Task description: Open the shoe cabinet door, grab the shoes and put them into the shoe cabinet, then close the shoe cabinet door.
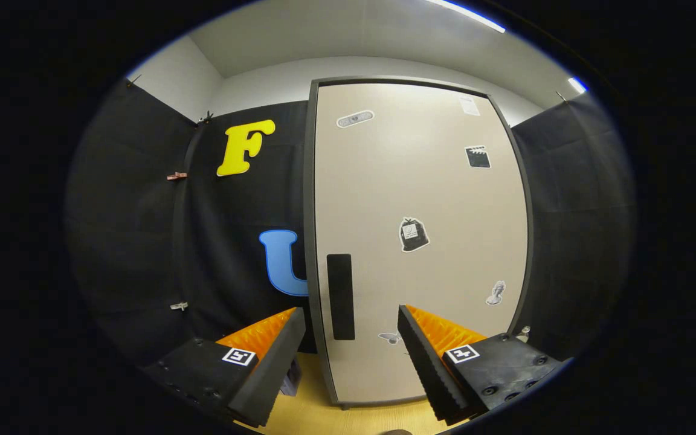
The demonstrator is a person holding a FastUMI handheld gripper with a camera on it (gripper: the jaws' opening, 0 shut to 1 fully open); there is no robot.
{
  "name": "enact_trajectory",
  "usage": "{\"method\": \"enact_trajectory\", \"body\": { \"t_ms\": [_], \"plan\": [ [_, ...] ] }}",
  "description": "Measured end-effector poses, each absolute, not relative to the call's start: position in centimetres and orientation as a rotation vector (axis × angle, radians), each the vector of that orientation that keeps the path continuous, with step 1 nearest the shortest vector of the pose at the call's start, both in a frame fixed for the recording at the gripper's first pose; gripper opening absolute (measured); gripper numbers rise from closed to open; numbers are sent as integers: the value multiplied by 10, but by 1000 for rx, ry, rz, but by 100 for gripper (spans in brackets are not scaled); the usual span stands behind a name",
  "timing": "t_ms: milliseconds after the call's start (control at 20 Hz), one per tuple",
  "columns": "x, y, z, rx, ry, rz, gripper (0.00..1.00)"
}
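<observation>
The shoe cabinet (pixel 420 199) stands upright just beyond my fingers, its beige door (pixel 384 181) shut in a dark frame. A tall black handle (pixel 341 296) runs down the door near its left edge, between my two fingers and a little past them. My gripper (pixel 351 317) is open, with nothing between the fingers. The left finger (pixel 269 350) sits left of the cabinet's edge and the right finger (pixel 429 356) is in front of the door's lower part. Something small and pale (pixel 291 377) lies on the floor by the cabinet's left foot, mostly hidden behind the left finger.
Several stickers (pixel 413 234) dot the door. Black cloth walls (pixel 142 229) close in on both sides of the cabinet. A wooden floor (pixel 324 417) shows below the fingers. A small metal piece (pixel 525 331) sits at the cabinet's lower right edge.
</observation>
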State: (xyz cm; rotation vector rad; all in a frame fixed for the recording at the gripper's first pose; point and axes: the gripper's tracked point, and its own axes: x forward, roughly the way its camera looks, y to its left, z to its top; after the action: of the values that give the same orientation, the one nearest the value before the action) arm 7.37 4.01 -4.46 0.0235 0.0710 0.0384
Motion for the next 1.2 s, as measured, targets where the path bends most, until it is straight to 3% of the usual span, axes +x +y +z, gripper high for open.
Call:
{"method": "enact_trajectory", "body": {
  "t_ms": [700, 800, 950, 1000, 1050, 1200],
  "plan": [
    [155, 45, -81, 7, 100, -27, 97],
    [160, 44, -86, 3, 113, -38, 85],
    [166, 43, -91, -13, 121, -51, 78],
    [167, 46, -90, -11, 116, -43, 71],
    [164, 46, -87, -19, 104, -52, 48],
    [169, 48, -87, -39, 98, -55, 42]
  ]
}}
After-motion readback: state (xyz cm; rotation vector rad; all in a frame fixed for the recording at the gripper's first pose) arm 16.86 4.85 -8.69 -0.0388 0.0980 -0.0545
